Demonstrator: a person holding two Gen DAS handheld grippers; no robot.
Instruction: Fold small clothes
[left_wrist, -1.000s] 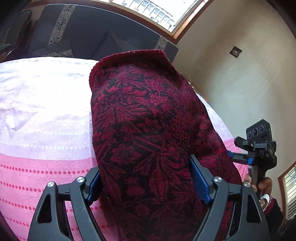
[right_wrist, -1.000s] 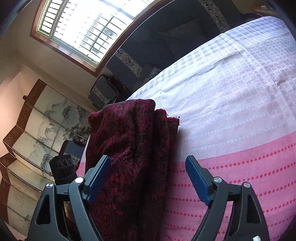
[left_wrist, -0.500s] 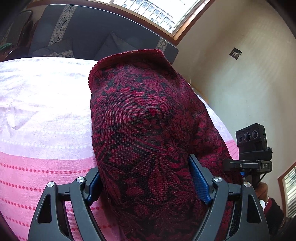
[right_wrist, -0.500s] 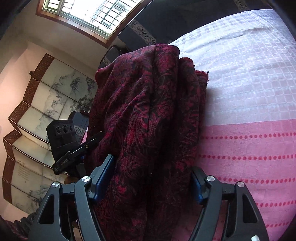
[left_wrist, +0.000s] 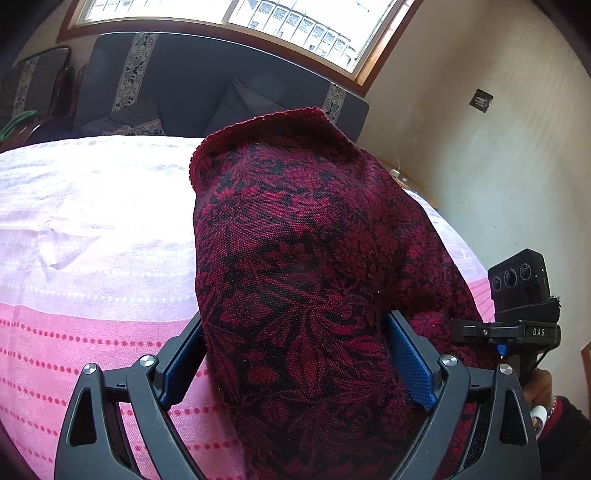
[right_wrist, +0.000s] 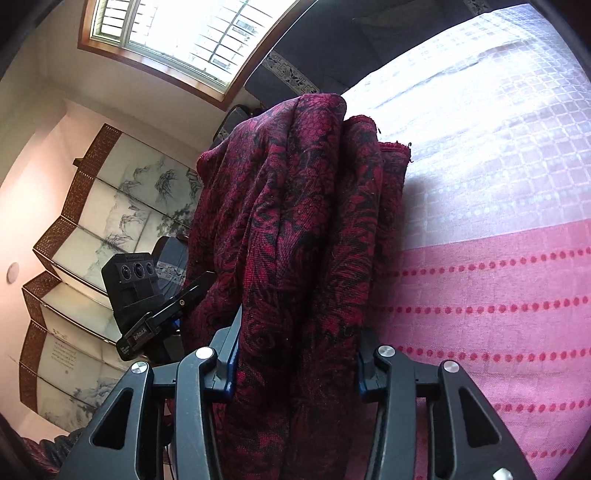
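A dark red and black patterned knit cloth (left_wrist: 295, 277) is bunched in thick folds and lifted off the pink and white bedspread (left_wrist: 92, 236). My left gripper (left_wrist: 295, 354) has the cloth filling the wide gap between its blue pads; whether the jaws press it is unclear. My right gripper (right_wrist: 295, 354) is shut on the same cloth (right_wrist: 295, 221), which hangs in folds between its fingers. Each gripper shows in the other's view: the right one (left_wrist: 517, 325) at the cloth's right edge, the left one (right_wrist: 147, 306) at its left edge.
The bedspread (right_wrist: 498, 221) is white at the far part and pink with red dotted lines near me. A dark sofa with cushions (left_wrist: 207, 92) stands behind it under a window. A folding painted screen (right_wrist: 92, 236) stands at the left.
My right gripper moved in onto the cloth and closed on its folds. The cloth rose slightly. The left gripper kept its place and width.
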